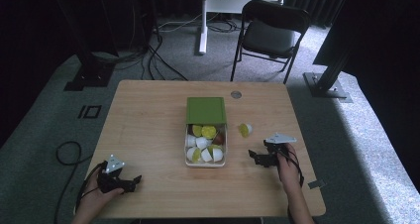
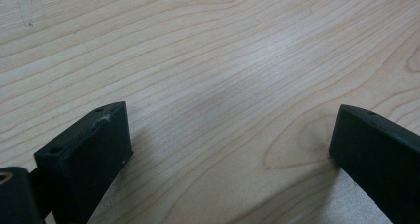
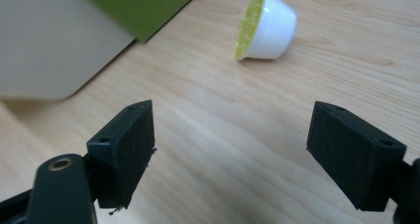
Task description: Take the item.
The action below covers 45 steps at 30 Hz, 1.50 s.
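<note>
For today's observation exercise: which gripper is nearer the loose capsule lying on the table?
Right. The right gripper sits just below the capsule; the left gripper is across the table, beyond the box.

The counter (image 1: 148,115) is seen as pale wood with a smooth, faintly sheened grain. At its middle, a clear plastic box (image 1: 205,162) is topped by a matt green lid (image 1: 205,110). Just right of the box, a glossy white plastic capsule (image 3: 267,26) with a yellow foil face is seen. The jaws of both grippers are matt black plastic.
</note>
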Each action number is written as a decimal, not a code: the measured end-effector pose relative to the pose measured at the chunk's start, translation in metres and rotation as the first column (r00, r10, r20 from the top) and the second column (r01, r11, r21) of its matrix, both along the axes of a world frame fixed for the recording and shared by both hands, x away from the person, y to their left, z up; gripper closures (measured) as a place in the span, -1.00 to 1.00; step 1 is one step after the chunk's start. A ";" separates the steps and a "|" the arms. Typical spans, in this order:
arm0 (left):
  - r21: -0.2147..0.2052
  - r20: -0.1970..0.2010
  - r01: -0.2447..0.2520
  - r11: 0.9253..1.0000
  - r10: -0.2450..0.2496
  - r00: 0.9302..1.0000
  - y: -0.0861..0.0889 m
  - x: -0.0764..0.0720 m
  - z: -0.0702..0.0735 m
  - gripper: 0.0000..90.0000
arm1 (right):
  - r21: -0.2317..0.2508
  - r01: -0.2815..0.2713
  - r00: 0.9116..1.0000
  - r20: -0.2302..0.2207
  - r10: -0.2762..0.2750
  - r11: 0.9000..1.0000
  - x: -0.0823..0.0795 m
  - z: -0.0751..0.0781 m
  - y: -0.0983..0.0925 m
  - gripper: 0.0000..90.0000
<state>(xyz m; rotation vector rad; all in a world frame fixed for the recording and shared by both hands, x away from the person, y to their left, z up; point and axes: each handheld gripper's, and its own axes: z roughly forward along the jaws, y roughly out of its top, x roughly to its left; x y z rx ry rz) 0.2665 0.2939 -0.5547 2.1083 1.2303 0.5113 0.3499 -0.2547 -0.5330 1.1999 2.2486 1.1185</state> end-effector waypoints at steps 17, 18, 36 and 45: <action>0.000 0.000 0.000 1.000 0.000 1.000 0.000 0.000 0.000 -0.92 | -0.008 -0.045 0.999 -0.018 0.045 0.999 -0.025 -0.015 -0.018 -0.59; 0.000 0.000 0.000 1.000 0.000 1.000 0.000 0.000 0.000 -0.92 | -0.011 -0.049 0.999 -0.022 0.049 0.999 -0.026 -0.015 -0.019 -0.59; -0.001 0.000 0.000 1.000 0.000 1.000 0.000 0.000 0.000 -0.92 | -0.080 -0.129 0.991 -0.036 0.126 0.988 -0.056 -0.023 -0.033 -0.67; -0.001 0.000 -0.001 1.000 0.001 1.000 0.000 0.000 0.000 -0.92 | -0.077 -0.208 0.978 -0.028 0.206 0.975 -0.063 -0.025 -0.038 -0.67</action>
